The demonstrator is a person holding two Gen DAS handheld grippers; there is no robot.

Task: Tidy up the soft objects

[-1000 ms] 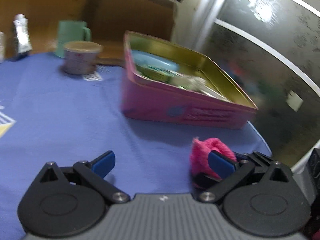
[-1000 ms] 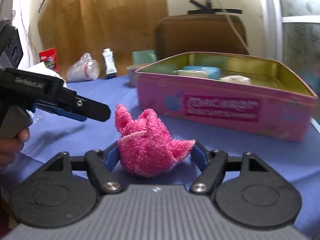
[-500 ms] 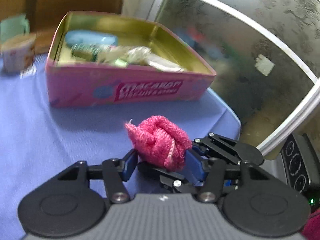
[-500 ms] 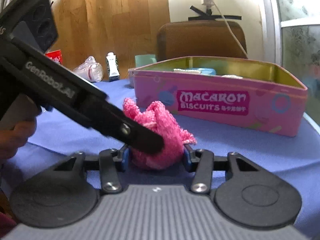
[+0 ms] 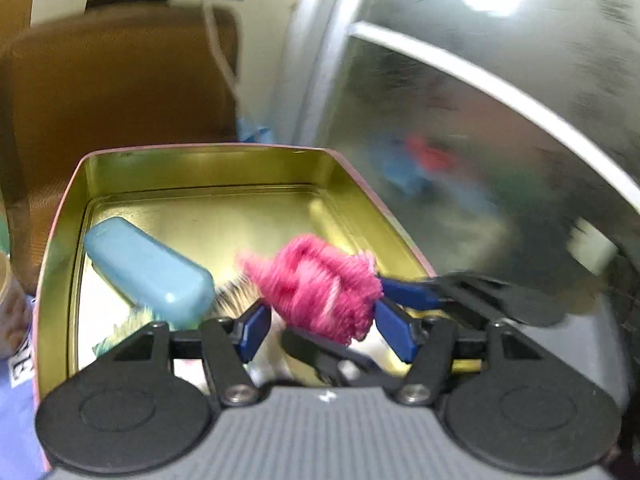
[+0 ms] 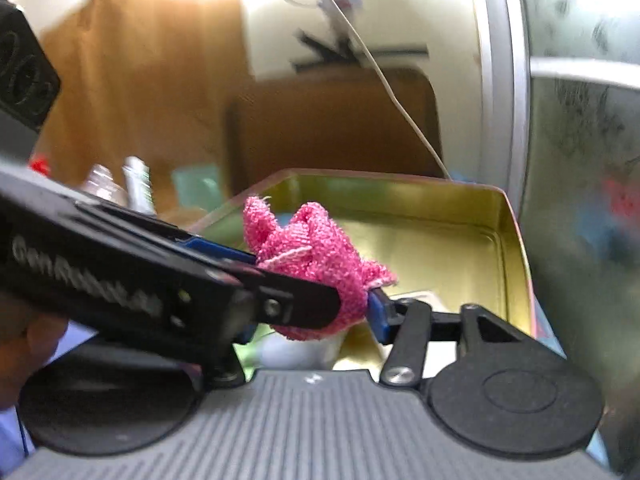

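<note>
A crumpled pink cloth (image 5: 320,288) hangs above the open pink biscuit tin (image 5: 200,168), over its gold inside. Both grippers pinch it from crossing directions. My left gripper (image 5: 324,326) is shut on the cloth. My right gripper (image 6: 316,312) is shut on the same cloth (image 6: 312,256); the left tool's black arm (image 6: 160,296) crosses in front and hides its left finger. In the left wrist view the right tool's fingers (image 5: 408,292) reach in from the right.
Inside the tin lie a light blue case (image 5: 148,268), a whitish tuft (image 5: 232,296) and other soft items near the front wall. A brown chair back (image 5: 120,80) stands behind the tin. A glass door (image 5: 500,140) is at the right. Bottles (image 6: 136,184) stand far left.
Both grippers have lifted the pink cloth off the blue tablecloth and carried it forward over the tin. The left gripper closed on it during the last second.
</note>
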